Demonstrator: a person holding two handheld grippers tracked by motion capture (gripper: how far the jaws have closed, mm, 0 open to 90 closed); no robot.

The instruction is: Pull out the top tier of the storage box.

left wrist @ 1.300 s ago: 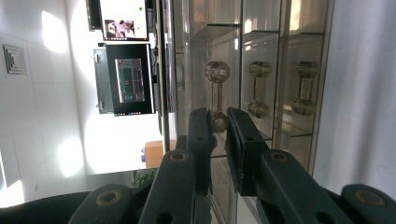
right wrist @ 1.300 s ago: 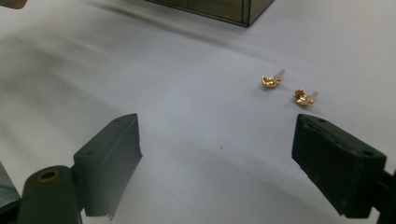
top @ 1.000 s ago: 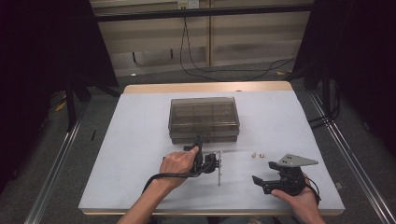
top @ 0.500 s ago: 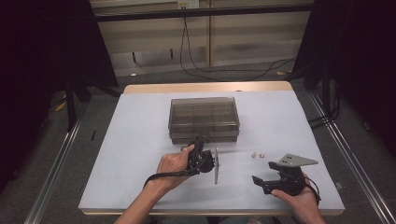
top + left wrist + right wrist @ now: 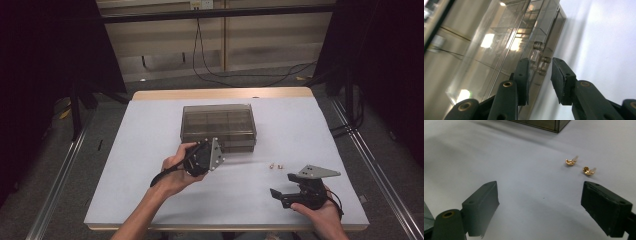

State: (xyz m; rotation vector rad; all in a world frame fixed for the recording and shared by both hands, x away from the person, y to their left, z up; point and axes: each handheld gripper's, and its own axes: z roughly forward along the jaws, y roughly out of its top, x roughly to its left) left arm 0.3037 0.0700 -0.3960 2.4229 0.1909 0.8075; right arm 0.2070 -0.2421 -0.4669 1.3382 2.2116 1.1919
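Left hand-held gripper (image 5: 212, 150), parted, has risen to the box (image 5: 218, 125); right hand-held gripper (image 5: 278, 194) stays wide.

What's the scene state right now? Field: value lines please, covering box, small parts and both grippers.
box: clear compartment box at table centre, lid shut
latch: clear clasp on box front, between left jaws, not clamped
small parts: two gold earrings on table, right of box
left gripper: open, at box front
right gripper: open wide, short of earrings

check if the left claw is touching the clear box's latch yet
Apart. The left gripper view shows the left claw open, with bare gaps between its jaws and the latch on the clear box.
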